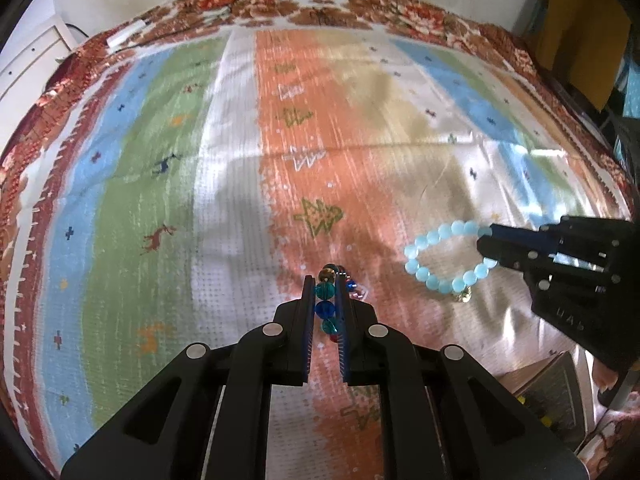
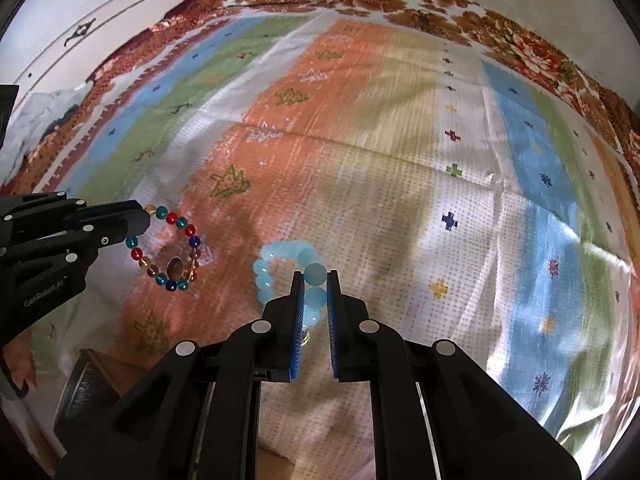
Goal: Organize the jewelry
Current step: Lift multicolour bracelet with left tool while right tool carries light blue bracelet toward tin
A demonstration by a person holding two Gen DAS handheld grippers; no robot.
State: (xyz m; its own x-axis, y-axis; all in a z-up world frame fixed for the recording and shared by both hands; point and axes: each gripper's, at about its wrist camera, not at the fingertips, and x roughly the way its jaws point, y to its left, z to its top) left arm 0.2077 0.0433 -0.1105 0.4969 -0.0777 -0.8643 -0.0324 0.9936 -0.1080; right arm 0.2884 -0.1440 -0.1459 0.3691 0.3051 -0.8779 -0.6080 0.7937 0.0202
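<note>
Multicoloured glass beads of one bracelet (image 2: pixel 168 248) sit pinched in the left tongs (image 1: pixel 325 280), which grip the strand edge-on so the loop hangs free above the striped cloth (image 1: pixel 224 152). To the right, the pale blue bracelet (image 1: pixel 444 258) is clamped likewise in the right tongs (image 2: pixel 314 276), its small gold charm (image 1: pixel 464 295) dangling. Judged from this, both pieces are held apart to avoid tangling before placement.

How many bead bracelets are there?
2. The round multicoloured glass-bead bracelet is pinched in the shut left claw. The pale blue round-bead bracelet is pinched in the shut right claw. Both hang over the striped cloth. Others may be hidden.
</note>
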